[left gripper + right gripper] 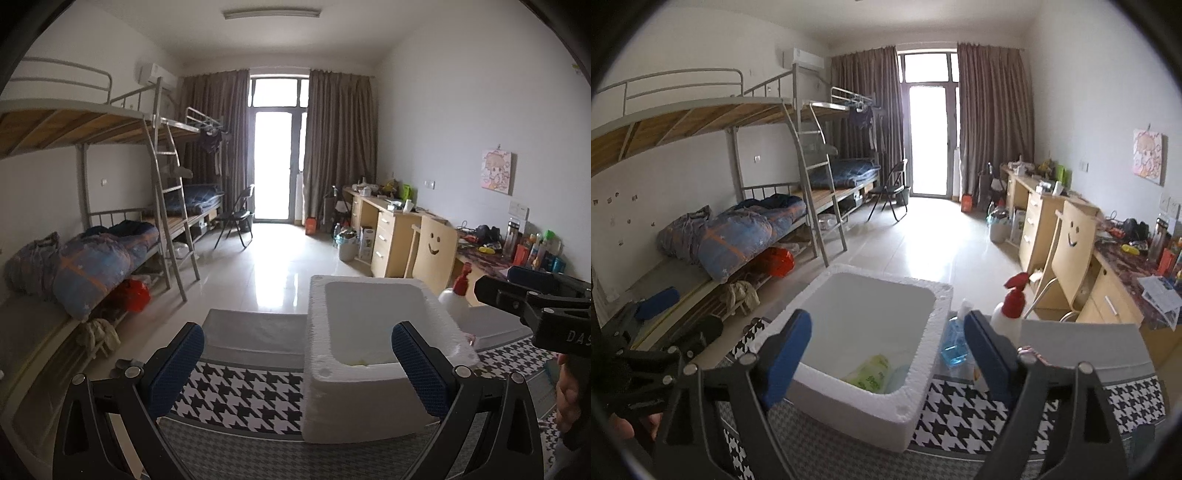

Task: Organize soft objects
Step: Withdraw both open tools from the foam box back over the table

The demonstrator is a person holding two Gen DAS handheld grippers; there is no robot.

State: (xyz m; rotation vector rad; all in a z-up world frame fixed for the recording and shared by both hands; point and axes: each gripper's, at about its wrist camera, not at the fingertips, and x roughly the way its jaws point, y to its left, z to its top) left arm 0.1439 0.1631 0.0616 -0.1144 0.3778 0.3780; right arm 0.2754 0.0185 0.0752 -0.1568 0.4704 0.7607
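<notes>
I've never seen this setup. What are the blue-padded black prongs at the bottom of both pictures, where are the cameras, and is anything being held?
Those prongs are two handheld grippers, one per hand; no robot arm is involved. Each picture comes from a camera mounted on a gripper, looking forward along its jaws. The left gripper and the right gripper both stand open and hold nothing. On the houndstooth cloth sits a white foam box with a green packet inside. Beside it stand a blue bottle and a white spray bottle with a red top.
</notes>
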